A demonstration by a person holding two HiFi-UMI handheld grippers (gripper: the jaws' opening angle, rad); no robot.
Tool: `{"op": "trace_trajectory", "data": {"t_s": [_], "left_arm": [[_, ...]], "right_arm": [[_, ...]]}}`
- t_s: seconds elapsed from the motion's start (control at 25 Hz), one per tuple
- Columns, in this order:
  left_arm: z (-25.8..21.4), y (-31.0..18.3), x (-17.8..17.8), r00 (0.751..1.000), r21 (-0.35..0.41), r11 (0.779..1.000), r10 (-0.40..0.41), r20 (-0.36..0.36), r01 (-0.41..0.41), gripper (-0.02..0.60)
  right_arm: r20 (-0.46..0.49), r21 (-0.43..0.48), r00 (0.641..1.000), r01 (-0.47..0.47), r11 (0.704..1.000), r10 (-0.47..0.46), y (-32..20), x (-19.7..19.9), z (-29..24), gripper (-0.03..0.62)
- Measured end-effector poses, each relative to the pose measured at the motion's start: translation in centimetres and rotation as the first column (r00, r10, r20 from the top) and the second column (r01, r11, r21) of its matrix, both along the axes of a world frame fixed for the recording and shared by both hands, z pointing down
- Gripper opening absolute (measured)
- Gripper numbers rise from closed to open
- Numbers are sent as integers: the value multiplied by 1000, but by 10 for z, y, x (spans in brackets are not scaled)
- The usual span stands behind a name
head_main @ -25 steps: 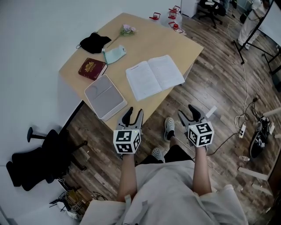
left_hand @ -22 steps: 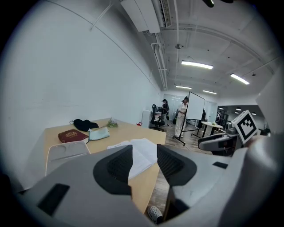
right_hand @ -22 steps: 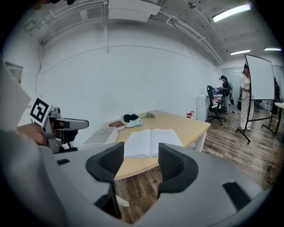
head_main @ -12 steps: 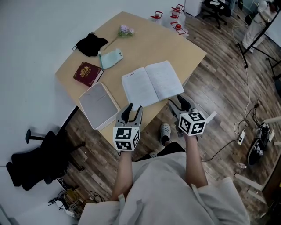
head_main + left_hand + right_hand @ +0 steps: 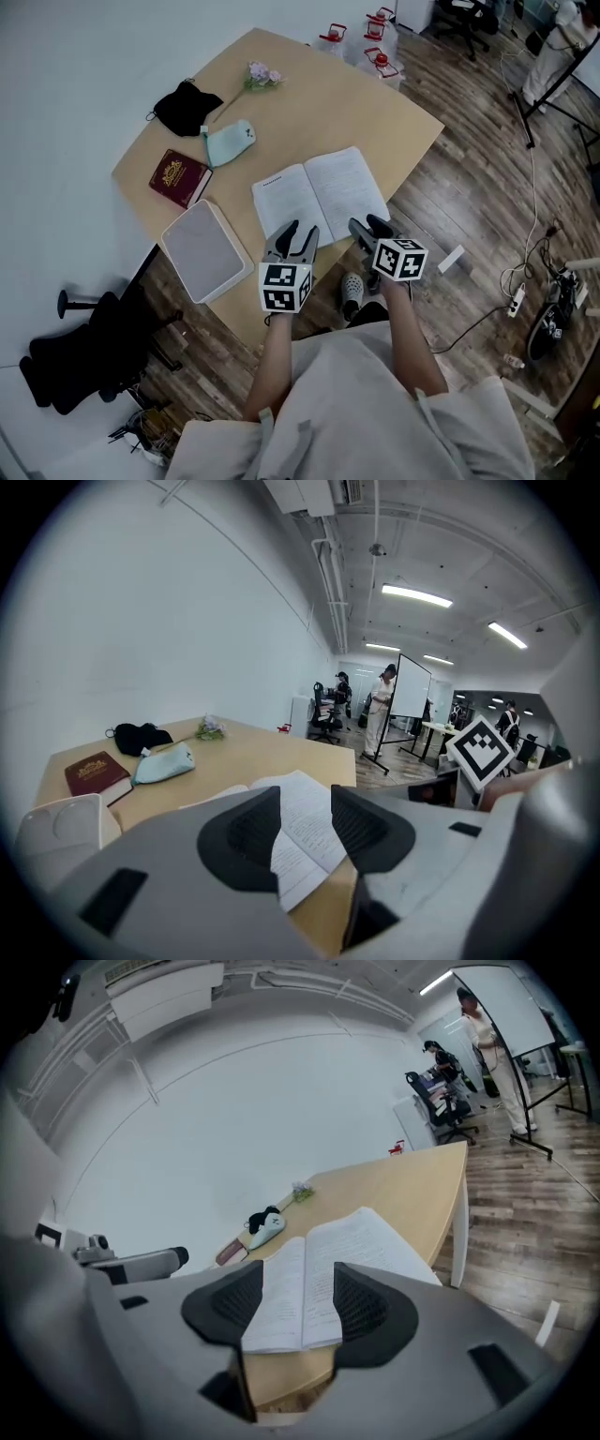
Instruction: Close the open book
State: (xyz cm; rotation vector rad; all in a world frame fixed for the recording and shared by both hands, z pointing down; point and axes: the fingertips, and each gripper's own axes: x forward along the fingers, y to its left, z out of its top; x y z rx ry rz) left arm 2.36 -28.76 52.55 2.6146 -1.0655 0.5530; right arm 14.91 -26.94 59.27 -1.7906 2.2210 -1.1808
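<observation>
Open book (image 5: 321,197) lies flat, pages up, near the front edge of the table (image 5: 375,112), approx centre of the head view. Both pages are spread and the cover isn't lifted.

Left gripper (image 5: 295,234) sits at the bk's lower-left corner w/ jaws apart and nothing pinched. In the left gripper view the bk's near corner (image 5: 298,846) shows through the gap btwn the fingers (image 5: 239,832), lying past them and not clamped. Can't tell if the tips touch paper.

Right gripper (image 5: 370,228) is at the bk's lower-right edge, jaws also spread wide & empty. In the right gripper view the spine of the bk (image 5: 323,1260) lines up approx w/ the gap. The near edge of the pages sits just beyond the pads (image 5: 366,1307), w/ the table edge below.

A white tray (image 5: 202,250) lies just left of the bk. Further upper left are a red book (image 5: 178,178), a pale green pouch (image 5: 228,142) and a black cloth (image 5: 186,108). A flower sprig (image 5: 260,75) lies near the table's far edge.

Wood floor (image 5: 469,178) fills the right side of the frame & a black chair (image 5: 75,347) stands at lower left. The person's forearms & lap fill the bottom centre.
</observation>
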Motion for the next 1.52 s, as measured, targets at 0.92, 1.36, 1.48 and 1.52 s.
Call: {"op": "trace_trajectory", "data": {"t_s": [0.92, 1.36, 1.48, 1.52], "left_arm": [[161, -10, 88, 949, -338, 937, 184, 256, -90, 176], [171, -13, 93, 947, -378, 921, 199, 251, -93, 166], [170, -13, 94, 953, -381, 922, 179, 244, -76, 153], [170, -13, 94, 954, -382, 921, 173, 243, -70, 149]], "right_arm": [[159, -184, 973, -139, 973, 169, -18, 104, 94, 255], [243, -226, 959, -90, 970, 146, -23, 104, 124, 337], [303, -239, 943, -68, 969, 141, -21, 97, 132, 350], [319, -240, 938, -61, 969, 138, -21, 95, 133, 350]]}}
